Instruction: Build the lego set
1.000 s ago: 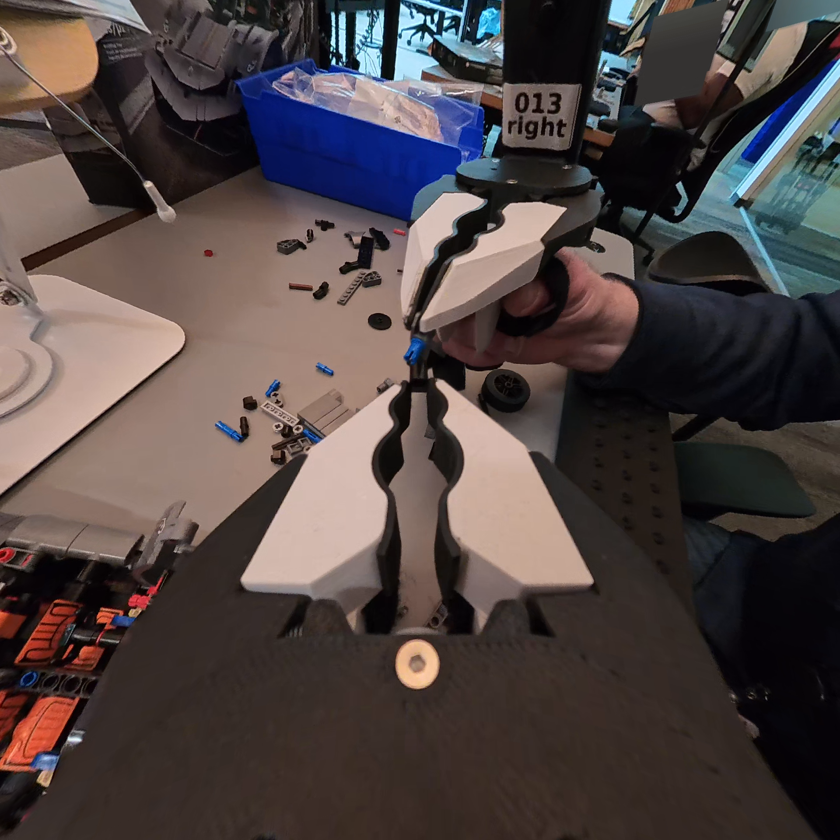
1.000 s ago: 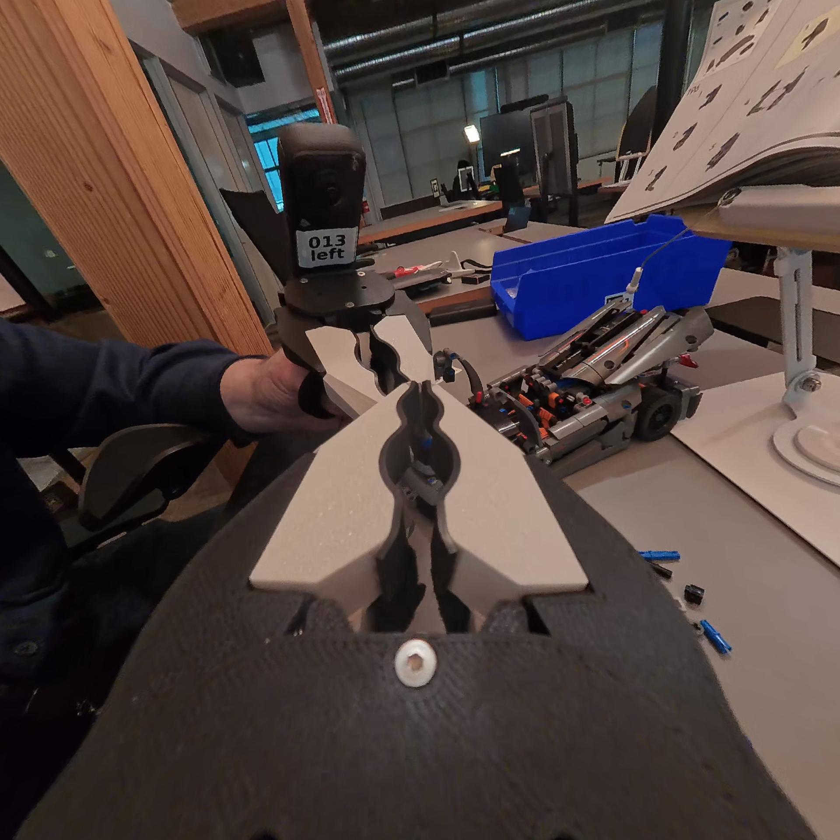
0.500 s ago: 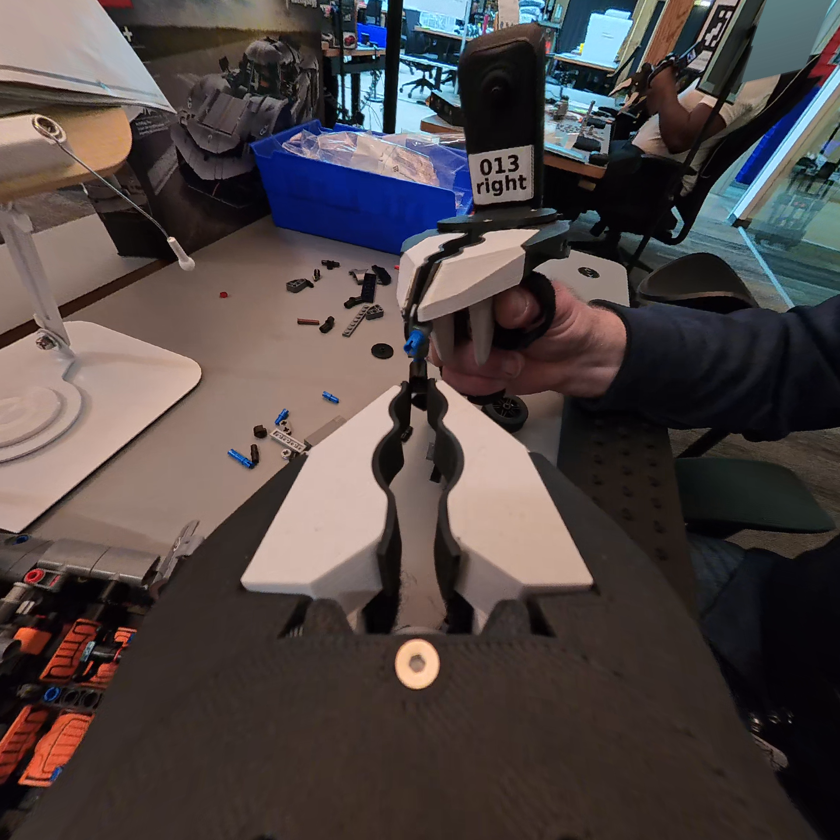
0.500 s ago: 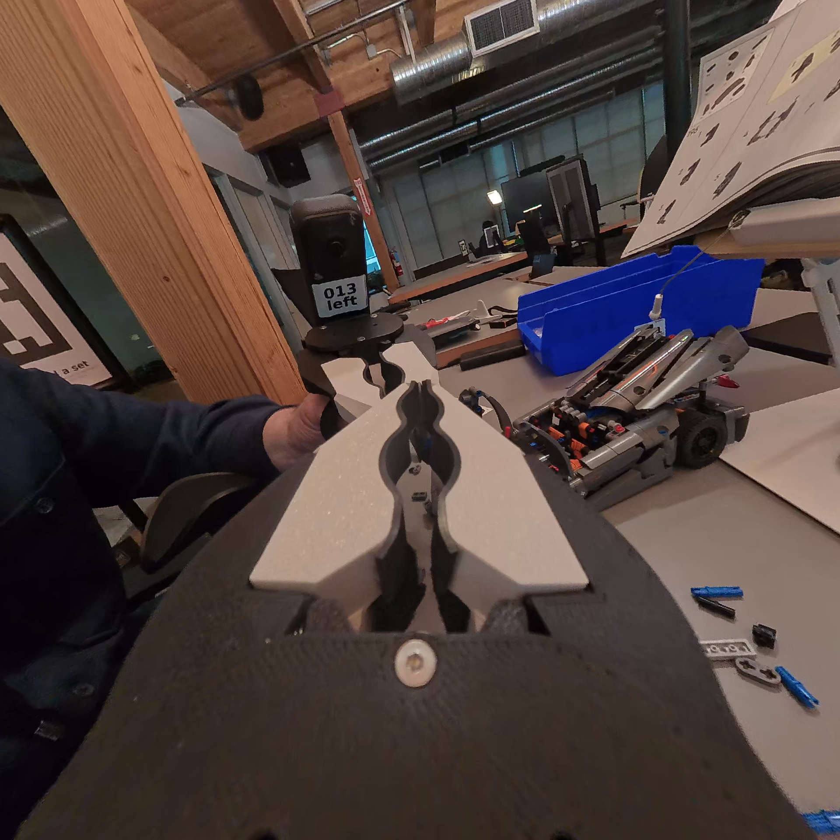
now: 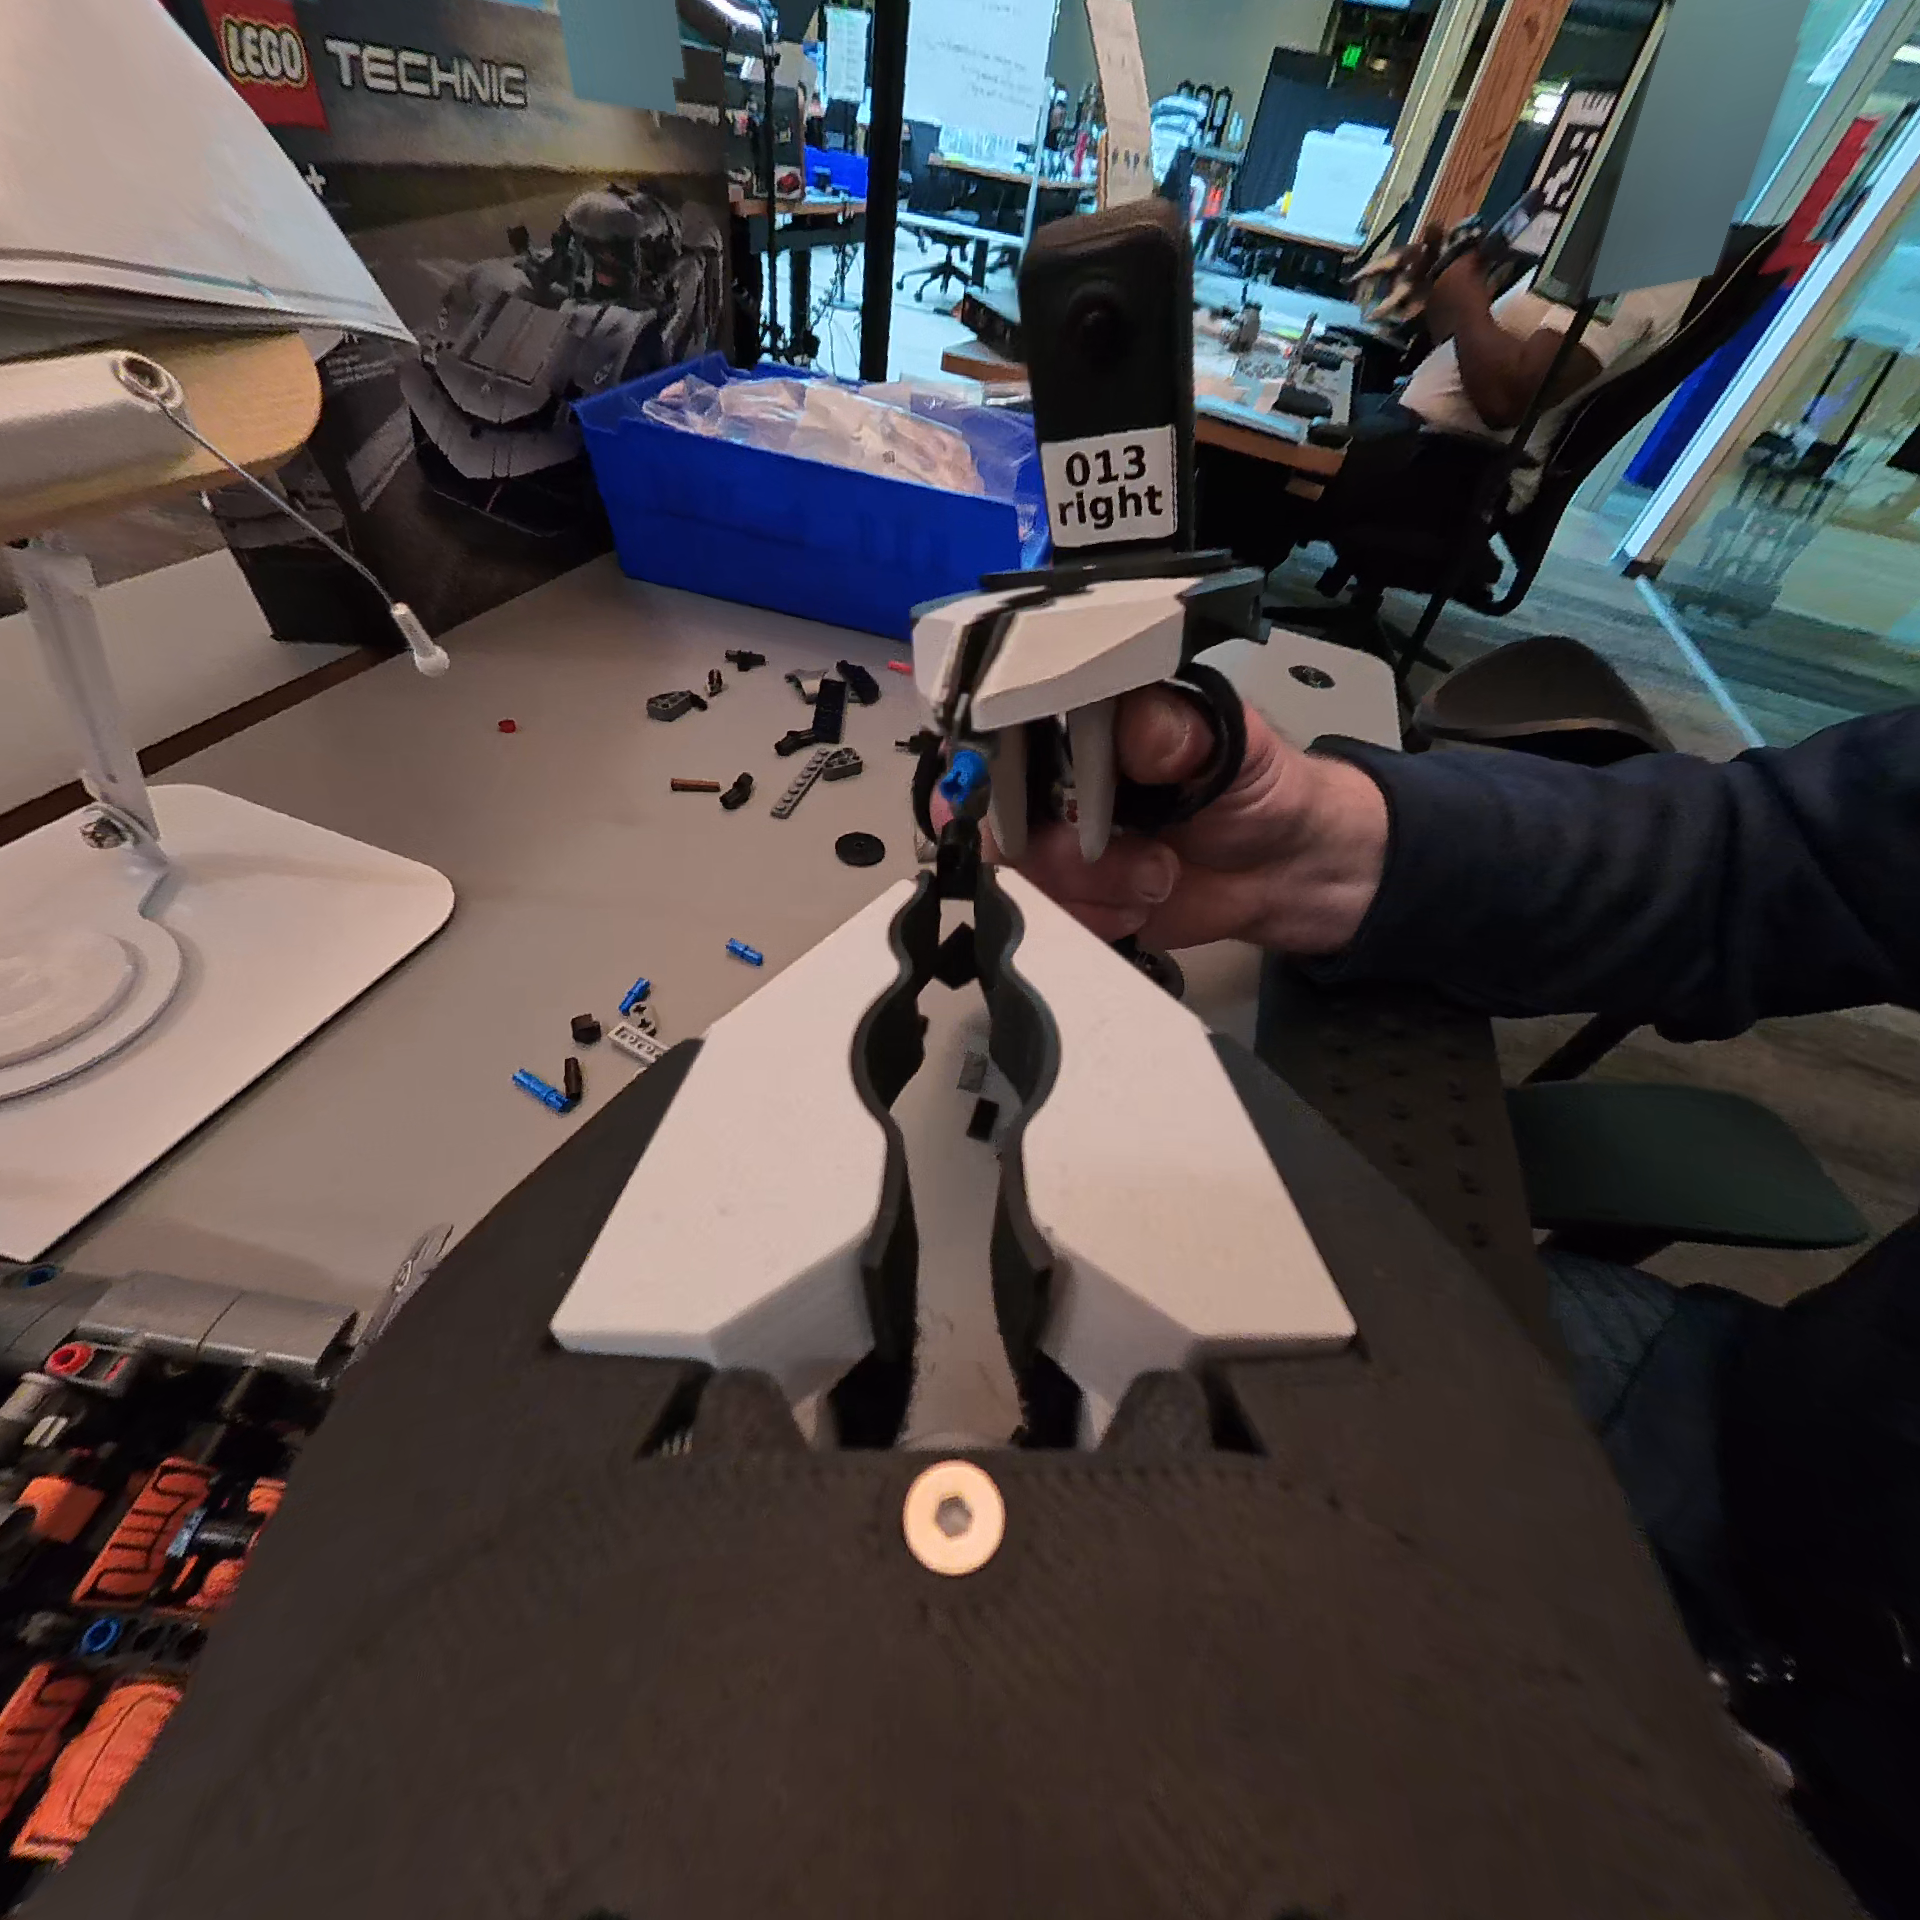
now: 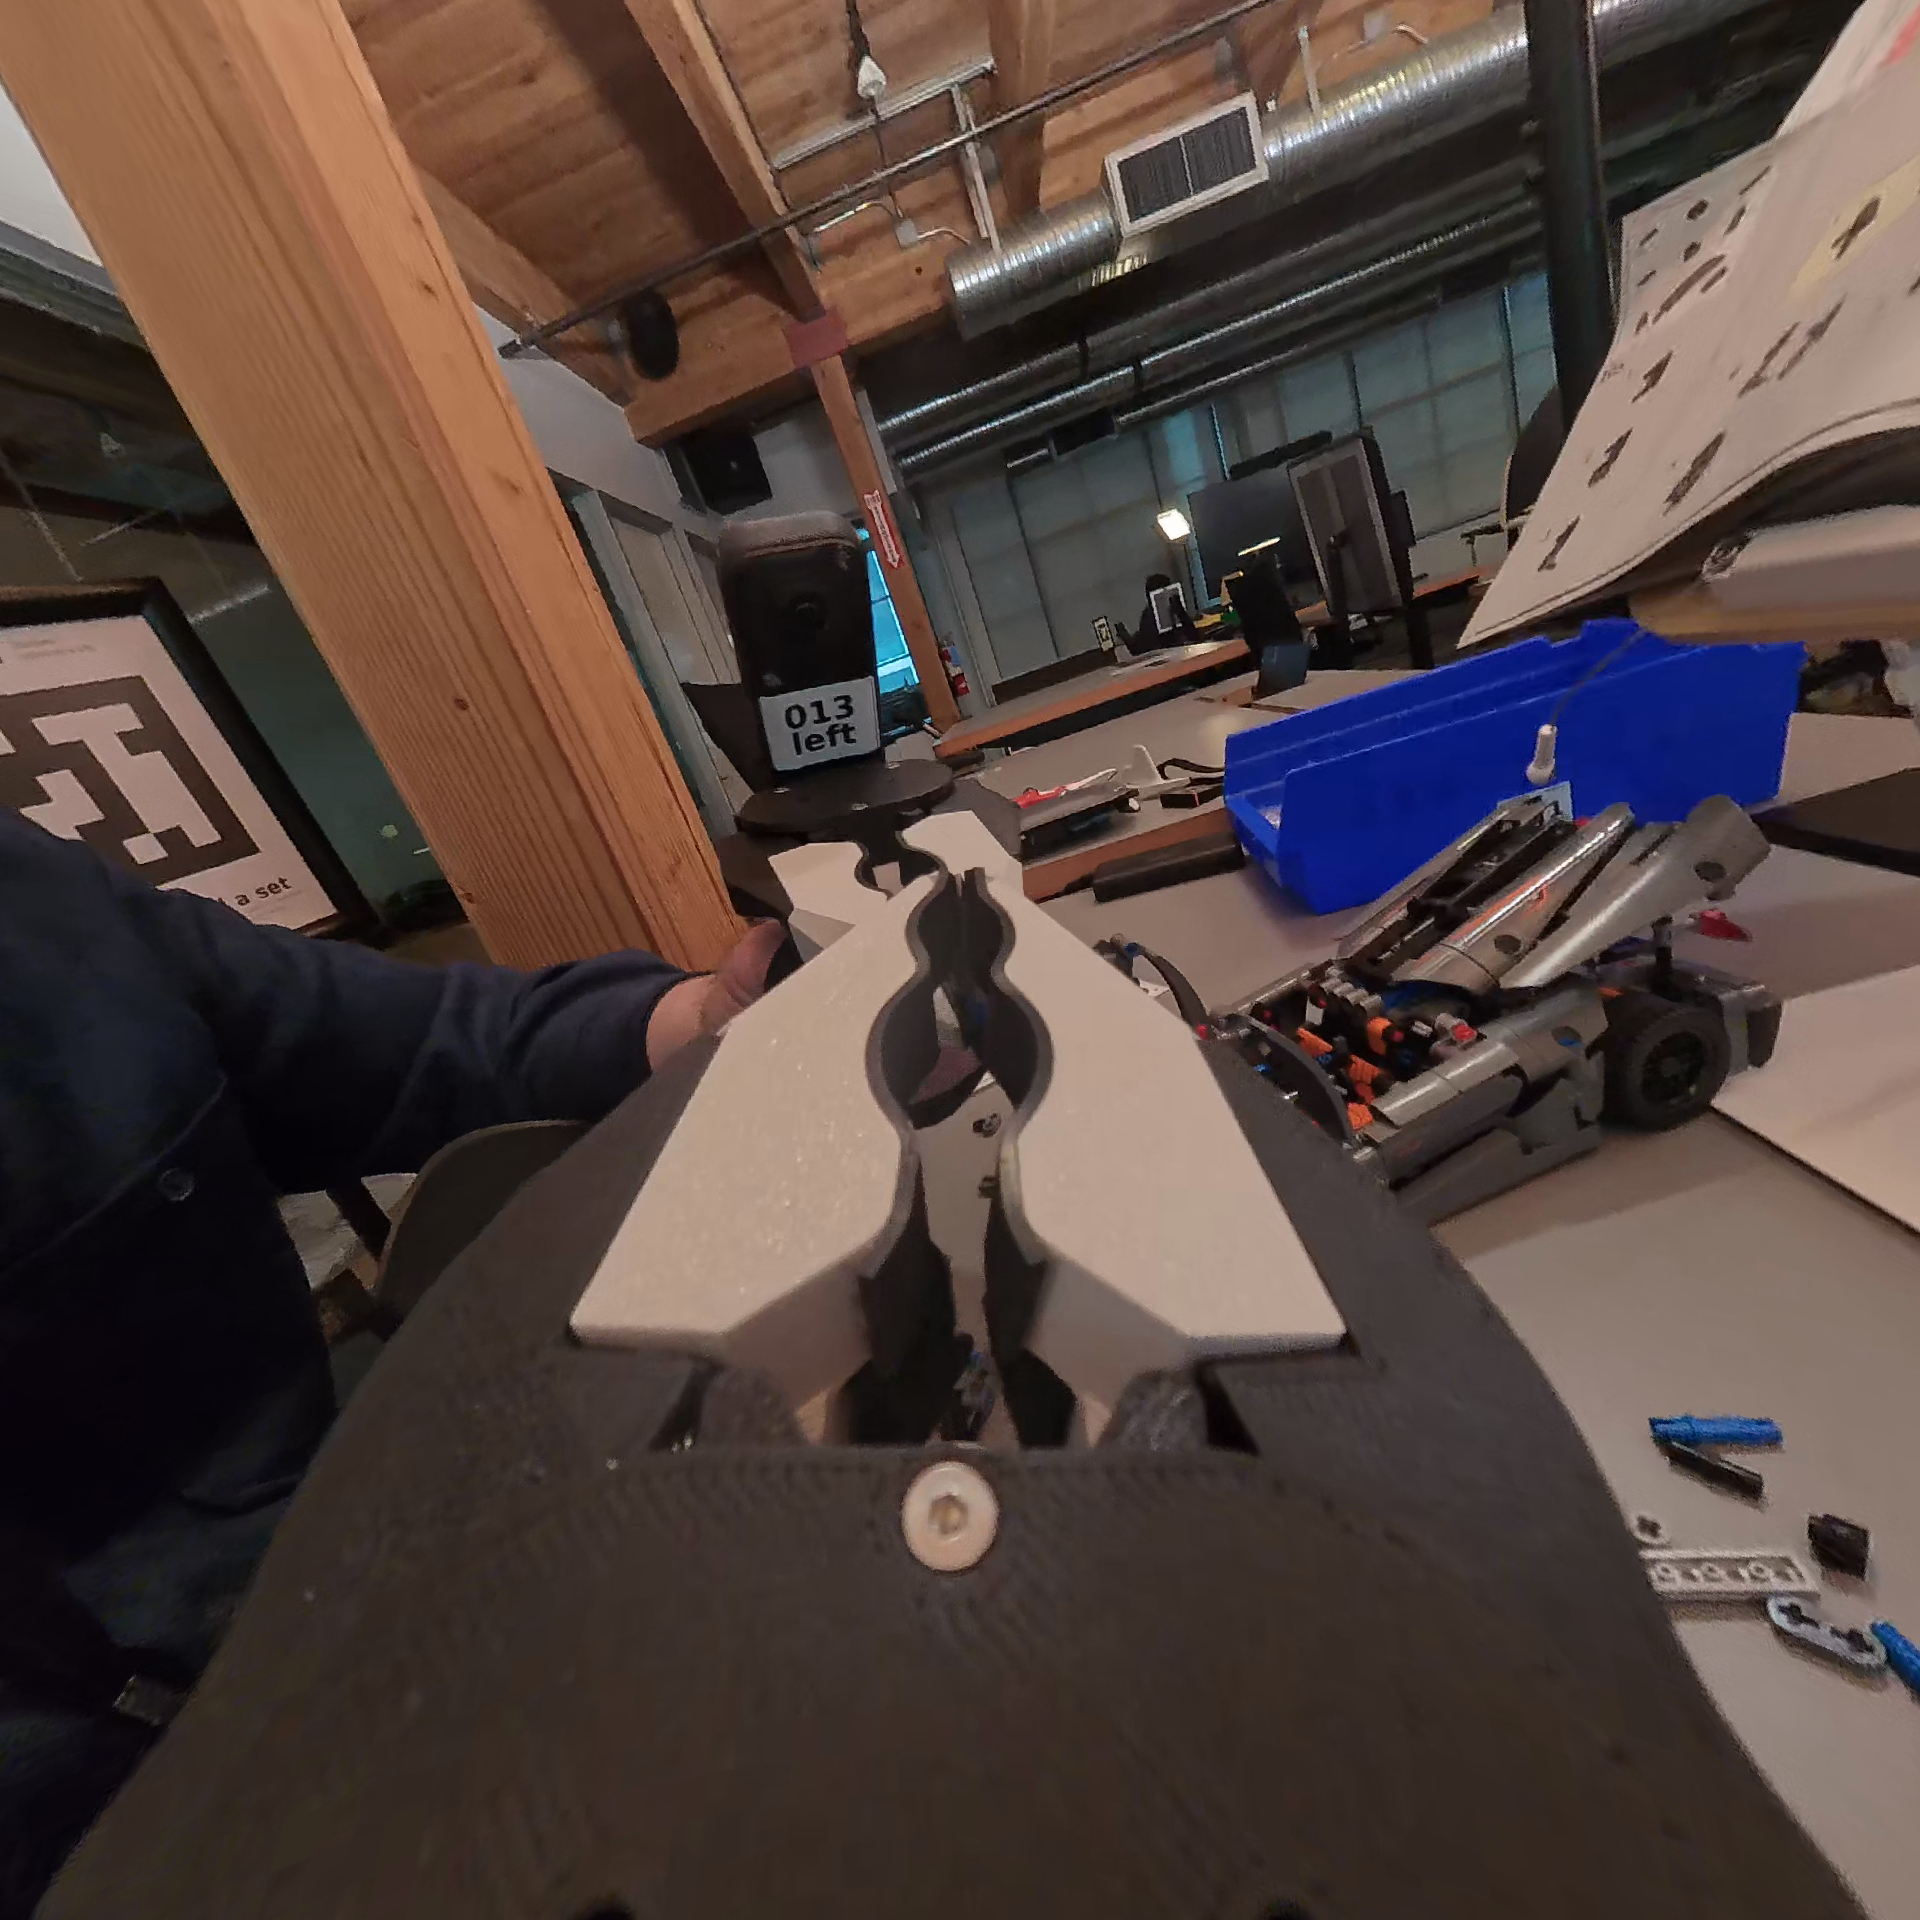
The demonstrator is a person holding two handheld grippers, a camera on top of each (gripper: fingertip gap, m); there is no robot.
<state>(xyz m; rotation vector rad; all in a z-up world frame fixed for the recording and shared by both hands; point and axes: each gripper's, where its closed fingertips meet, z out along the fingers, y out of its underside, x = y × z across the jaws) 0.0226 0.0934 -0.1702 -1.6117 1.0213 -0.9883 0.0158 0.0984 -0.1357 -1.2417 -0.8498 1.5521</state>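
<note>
Since a second ago: both grippers are higher above the worktop, and the right gripper now tilts closer to level.
Left wrist view: left gripper, jaws clenched on a small black piece that stands upright, long axis vertical. Right gripper's jaws pinch a blue pin directly above it, touching or nearly so; loose parts lie beyond.
Right wrist view: right gripper meets the left gripper tip to tip; the piece is hidden here. Part-built car sits on the worktop, well apart.
Risk: a tilted push could twist the pin out of the jaws and drop it.
</note>
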